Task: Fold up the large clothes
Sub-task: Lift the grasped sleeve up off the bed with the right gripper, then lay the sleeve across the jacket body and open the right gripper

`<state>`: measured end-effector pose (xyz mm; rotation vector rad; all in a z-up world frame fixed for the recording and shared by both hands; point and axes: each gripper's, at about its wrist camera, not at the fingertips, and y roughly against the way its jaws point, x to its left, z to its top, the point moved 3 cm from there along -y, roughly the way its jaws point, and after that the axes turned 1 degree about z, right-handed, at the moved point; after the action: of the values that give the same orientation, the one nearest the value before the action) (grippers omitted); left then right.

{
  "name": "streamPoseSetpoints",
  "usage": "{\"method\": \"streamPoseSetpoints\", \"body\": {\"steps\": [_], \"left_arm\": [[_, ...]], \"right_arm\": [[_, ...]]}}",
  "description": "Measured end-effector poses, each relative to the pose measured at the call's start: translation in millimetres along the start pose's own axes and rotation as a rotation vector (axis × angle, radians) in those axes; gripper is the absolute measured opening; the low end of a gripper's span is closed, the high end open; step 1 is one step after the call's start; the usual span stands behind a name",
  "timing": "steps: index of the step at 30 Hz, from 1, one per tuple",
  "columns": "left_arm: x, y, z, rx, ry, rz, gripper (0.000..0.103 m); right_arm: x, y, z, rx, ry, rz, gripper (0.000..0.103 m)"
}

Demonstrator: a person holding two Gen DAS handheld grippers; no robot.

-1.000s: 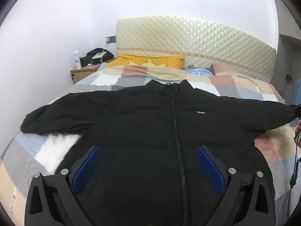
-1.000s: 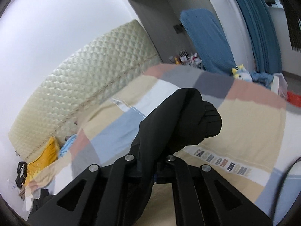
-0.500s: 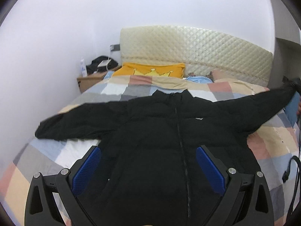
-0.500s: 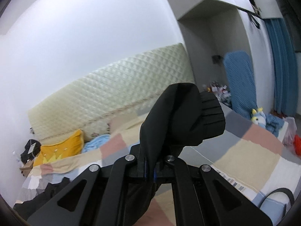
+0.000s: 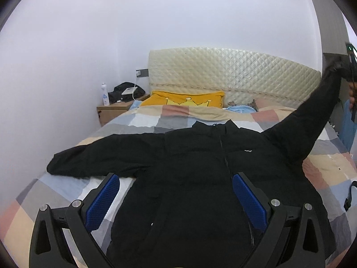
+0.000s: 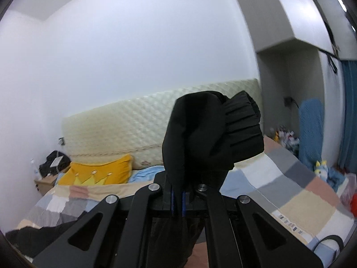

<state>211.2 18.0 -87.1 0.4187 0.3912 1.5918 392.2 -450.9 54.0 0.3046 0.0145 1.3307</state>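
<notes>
Comparing with a second ago, the biggest change is seen at the far right of the left wrist view: the right sleeve (image 5: 312, 120) of the black jacket (image 5: 196, 178), then stretched flat across the patchwork bed (image 5: 44, 201), is now raised steeply off the quilt toward the headboard (image 5: 234, 73) corner.

Left to right:
- Left sleeve (image 5: 93, 158) is laid flat, cuff toward the wall side of the bed, untouched.
- Left tool (image 5: 176, 201) is held above the jacket's lower body, blue pads (image 5: 102, 201) spread wide, nothing gripped. It has backed off and risen a little, so more of the room is taken in.
- Jacket body is spread front-up on the bed, zip closed. Long axis runs from hem, nearest the left camera, to collar (image 5: 214, 126), which points at the yellow pillow (image 5: 185, 99).
- Right tool (image 6: 177, 201) is clamped tight on the lifted sleeve just below the ribbed cuff (image 6: 241, 131), which is bunched above the closed pads.

Judgement: the sleeve fold is taken to have begun. The raised sleeve would next be carried inward across the chest. Body folds are not yet started.
</notes>
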Motion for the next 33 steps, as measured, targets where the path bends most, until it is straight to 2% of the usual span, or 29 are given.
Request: {"method": "streamPoseSetpoints", "body": {"steps": [4,8,10,12,15,18,22,26,33], "left_arm": [[4,-4,-10,-0.021,-0.021,-0.022,0.102],[14,-9,-17,0.016,0.010,-0.072,0.102],[22,-8,-21,0.013,0.026,-0.068,0.102],[33,-11,-25,0.020,0.041,-0.063,0.102],[56,-22,-29,0.061,0.089,-0.095,0.102],[77,-30,-29,0.079,0.115,-0.066,0.102],[97,-31,-28,0.059,0.132,-0.028,0.102],[113,-36,-30,0.050,0.168,-0.025,0.102],[132,-53,-33,0.071,0.217,-0.008,0.102]], "right_arm": [[54,13,-3,0.020,0.026,0.042,0.008],[110,24,-13,0.033,0.103,0.086,0.008],[140,29,-20,0.038,0.134,0.126,0.008],[165,32,-28,0.045,0.154,0.154,0.008],[207,35,-47,0.069,0.161,0.212,0.008],[246,35,-72,0.090,0.185,0.265,0.008],[299,25,-124,0.151,0.235,0.327,0.008],[336,11,-179,0.218,0.261,0.367,0.008],[380,-6,-270,0.331,0.323,0.411,0.008]]}}
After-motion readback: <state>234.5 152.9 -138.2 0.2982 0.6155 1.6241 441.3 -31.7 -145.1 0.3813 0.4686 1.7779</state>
